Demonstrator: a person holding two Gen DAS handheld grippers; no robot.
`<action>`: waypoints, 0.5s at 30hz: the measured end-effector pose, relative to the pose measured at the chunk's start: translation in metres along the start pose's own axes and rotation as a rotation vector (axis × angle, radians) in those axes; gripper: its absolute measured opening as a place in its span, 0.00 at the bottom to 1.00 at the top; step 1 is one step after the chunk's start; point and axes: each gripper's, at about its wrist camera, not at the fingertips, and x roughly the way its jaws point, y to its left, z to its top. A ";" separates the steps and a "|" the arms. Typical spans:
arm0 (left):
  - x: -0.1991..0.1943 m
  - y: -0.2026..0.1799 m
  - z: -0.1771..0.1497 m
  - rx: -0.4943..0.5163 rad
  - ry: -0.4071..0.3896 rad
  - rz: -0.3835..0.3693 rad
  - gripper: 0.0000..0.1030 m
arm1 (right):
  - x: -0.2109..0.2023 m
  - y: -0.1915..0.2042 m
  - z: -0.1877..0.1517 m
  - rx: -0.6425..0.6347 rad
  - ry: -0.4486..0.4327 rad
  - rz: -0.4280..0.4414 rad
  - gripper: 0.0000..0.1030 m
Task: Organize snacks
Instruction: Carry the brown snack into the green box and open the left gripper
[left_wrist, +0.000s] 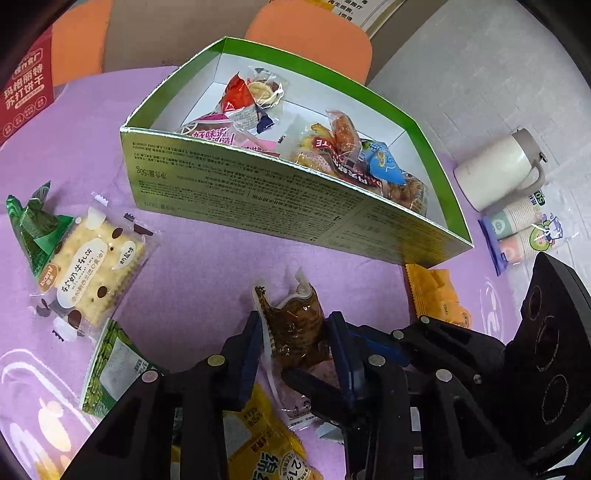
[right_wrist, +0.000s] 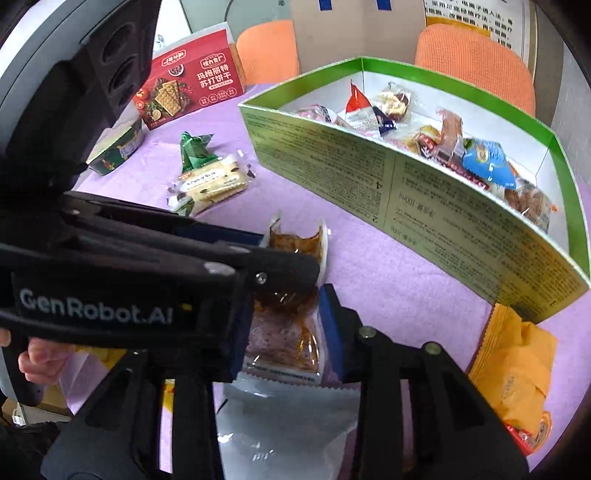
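A green open box (left_wrist: 258, 192) (right_wrist: 443, 206) holds several wrapped snacks on the purple tablecloth. My left gripper (left_wrist: 295, 332) is shut on a clear packet of brown snack (left_wrist: 295, 325), also in the right wrist view (right_wrist: 291, 243). My right gripper (right_wrist: 284, 332) straddles the same packet's lower part (right_wrist: 284, 339), its jaws close against it. The left gripper crosses the right wrist view from the left. Loose on the cloth lie a cracker packet (left_wrist: 92, 254) (right_wrist: 210, 184), a green packet (left_wrist: 33, 225), a green bean packet (left_wrist: 110, 365) and an orange packet (left_wrist: 436, 291) (right_wrist: 517, 369).
A red cracker box (right_wrist: 188, 85) (left_wrist: 26, 92) stands at the back left. A white mug (left_wrist: 498, 173) and a sleeve of paper cups (left_wrist: 517, 229) lie on the grey floor at right. Orange chairs (left_wrist: 314, 37) stand behind the table. A yellow packet (left_wrist: 266, 443) lies below my left gripper.
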 end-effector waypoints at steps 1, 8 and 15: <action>-0.006 -0.003 0.000 0.011 -0.011 0.000 0.35 | -0.005 0.001 0.002 0.000 -0.013 -0.002 0.36; -0.063 -0.030 0.026 0.098 -0.143 0.013 0.35 | -0.050 0.004 0.042 -0.031 -0.152 -0.041 0.36; -0.085 -0.034 0.083 0.096 -0.225 -0.002 0.34 | -0.050 -0.016 0.089 0.003 -0.228 -0.065 0.36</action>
